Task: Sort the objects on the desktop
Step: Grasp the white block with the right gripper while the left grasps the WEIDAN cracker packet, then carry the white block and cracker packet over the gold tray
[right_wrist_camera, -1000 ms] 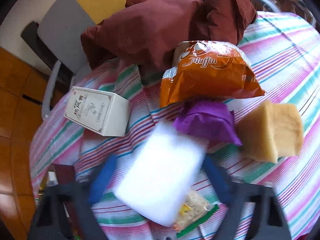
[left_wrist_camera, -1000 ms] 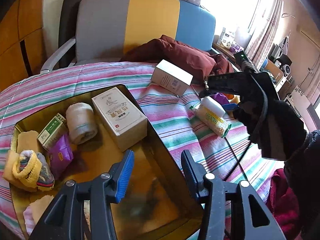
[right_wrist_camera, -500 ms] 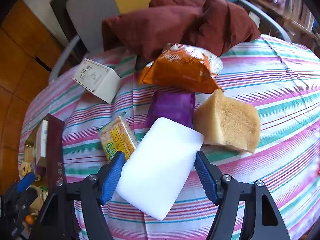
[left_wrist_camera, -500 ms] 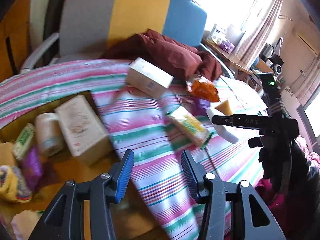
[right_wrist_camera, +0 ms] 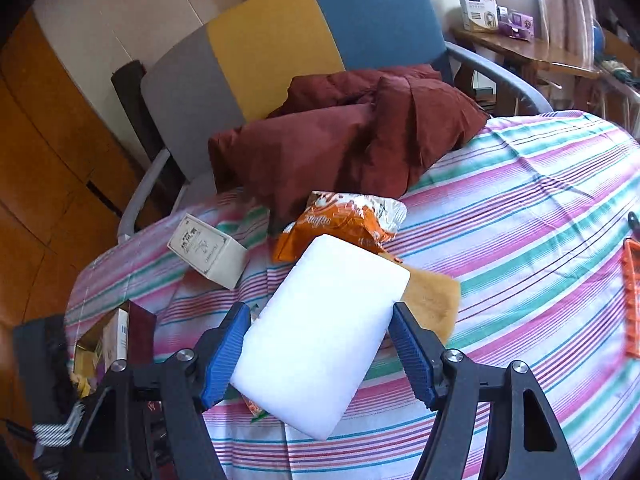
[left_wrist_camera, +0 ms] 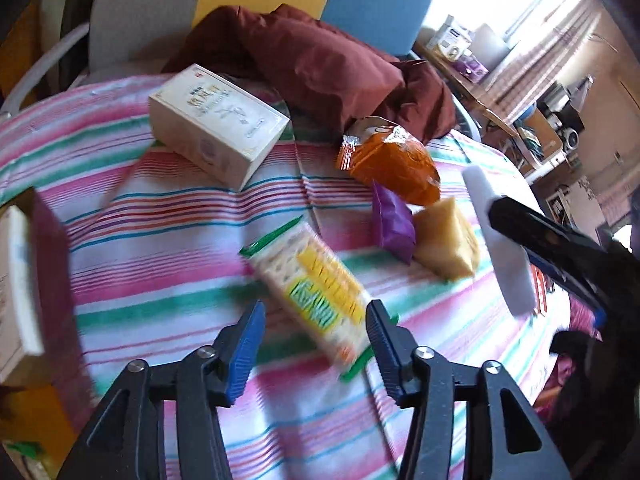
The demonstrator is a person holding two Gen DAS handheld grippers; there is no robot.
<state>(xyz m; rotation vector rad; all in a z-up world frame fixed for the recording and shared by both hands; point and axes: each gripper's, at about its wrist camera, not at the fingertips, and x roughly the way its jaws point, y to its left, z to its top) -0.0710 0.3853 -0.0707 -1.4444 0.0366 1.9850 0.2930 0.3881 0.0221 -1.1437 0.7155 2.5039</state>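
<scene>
Landmark: cracker packet (left_wrist_camera: 316, 292), lying flat on the striped tablecloth (left_wrist_camera: 168, 240).

Left gripper (left_wrist_camera: 316, 346) hovers just above the packet's near end. Its jaws stand about half open and have just been opening; the packet's near end shows between them, but the pads are not on it. Nothing held.

Packet handling (judgement): light, film-wrapped, slippery, with brittle contents. Take it across the short width near mid-length and squeeze gently; the crimped green ends would fold.

Right of the packet: right gripper (right_wrist_camera: 320, 348), pads clamped on the long edges of a white foam block (right_wrist_camera: 320, 332) that is lifted clear of the cloth. The block is likely very light and compressible; the grip looks secure.

Left of the packet: the edge of the tray (left_wrist_camera: 52, 264), with a box inside.

Just beyond the packet, to its right: purple pouch (left_wrist_camera: 392, 222) touching a tan sponge (left_wrist_camera: 446, 240). Both are soft.

Beyond those: orange snack bag (left_wrist_camera: 388, 160), puffy and crinkly; pinch it at a seam.

Far left of the packet: cream carton (left_wrist_camera: 218, 120), rigid; hold it across the narrow faces.

Farthest: maroon jacket (left_wrist_camera: 320, 64) on the chair (right_wrist_camera: 280, 48).
</scene>
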